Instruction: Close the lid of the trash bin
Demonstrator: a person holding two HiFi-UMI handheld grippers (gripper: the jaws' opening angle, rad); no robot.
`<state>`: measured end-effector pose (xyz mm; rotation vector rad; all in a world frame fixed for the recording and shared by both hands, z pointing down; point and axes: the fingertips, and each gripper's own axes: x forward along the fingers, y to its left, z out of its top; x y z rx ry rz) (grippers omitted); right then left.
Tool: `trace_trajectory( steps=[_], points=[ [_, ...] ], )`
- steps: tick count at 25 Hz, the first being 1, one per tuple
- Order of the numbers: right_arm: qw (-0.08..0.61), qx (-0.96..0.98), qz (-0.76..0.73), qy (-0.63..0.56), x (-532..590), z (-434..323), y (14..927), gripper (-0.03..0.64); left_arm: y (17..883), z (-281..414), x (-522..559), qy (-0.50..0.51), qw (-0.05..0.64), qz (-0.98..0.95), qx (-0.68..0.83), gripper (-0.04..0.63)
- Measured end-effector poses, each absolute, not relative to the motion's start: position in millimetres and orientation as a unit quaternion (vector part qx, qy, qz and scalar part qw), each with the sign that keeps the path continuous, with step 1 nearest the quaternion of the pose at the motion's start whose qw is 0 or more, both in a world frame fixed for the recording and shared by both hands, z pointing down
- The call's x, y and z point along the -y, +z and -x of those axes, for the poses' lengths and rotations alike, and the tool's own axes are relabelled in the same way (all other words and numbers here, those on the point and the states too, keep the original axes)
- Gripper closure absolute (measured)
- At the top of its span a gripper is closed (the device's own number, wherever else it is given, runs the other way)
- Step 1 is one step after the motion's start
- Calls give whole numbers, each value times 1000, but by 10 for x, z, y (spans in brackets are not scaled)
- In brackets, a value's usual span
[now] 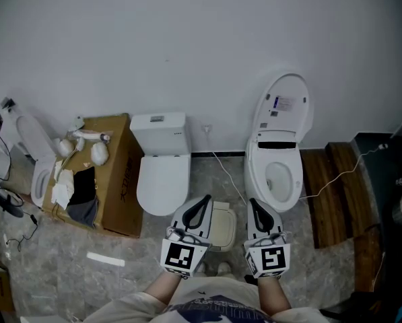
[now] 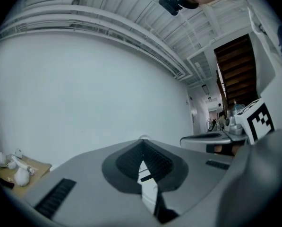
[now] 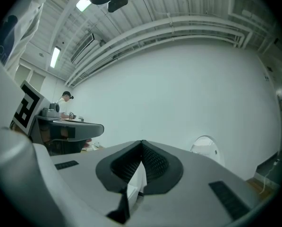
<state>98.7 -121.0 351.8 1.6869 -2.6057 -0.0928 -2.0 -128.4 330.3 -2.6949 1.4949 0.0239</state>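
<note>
The trash bin (image 1: 223, 226), a small cream-coloured box, is seen on the grey stone floor (image 1: 52, 247) in the head view. It is set just in front of a white toilet (image 1: 161, 173) whose seat cover is down. The bin's lid appears to lie flat, though part of it is hidden by the left hand-held gripper (image 1: 202, 204).

The bin is flanked by the right hand-held gripper (image 1: 256, 206) on its other side. Whether either one touches the bin cannot be told. In the left gripper view the jaws of the left hand-held gripper (image 2: 143, 144) are clenched tip to tip with nothing between them. The right hand-held gripper (image 3: 141, 144) is likewise clenched and empty in its own view.

Further out, a second toilet (image 1: 276, 160) is shown with its cover raised against the white wall (image 1: 187, 46). A cardboard box (image 1: 116, 180) is placed to the left, and dark wooden boards (image 1: 328, 194) to the right.
</note>
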Motion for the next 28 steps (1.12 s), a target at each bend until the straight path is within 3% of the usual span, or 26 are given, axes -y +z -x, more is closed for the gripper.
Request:
trace_trajectory(
  steps=[28],
  points=[
    [0,836,-546,-57,1322,-952,3275,611,3245,77,1458,2,38,871,-489,598]
  ],
)
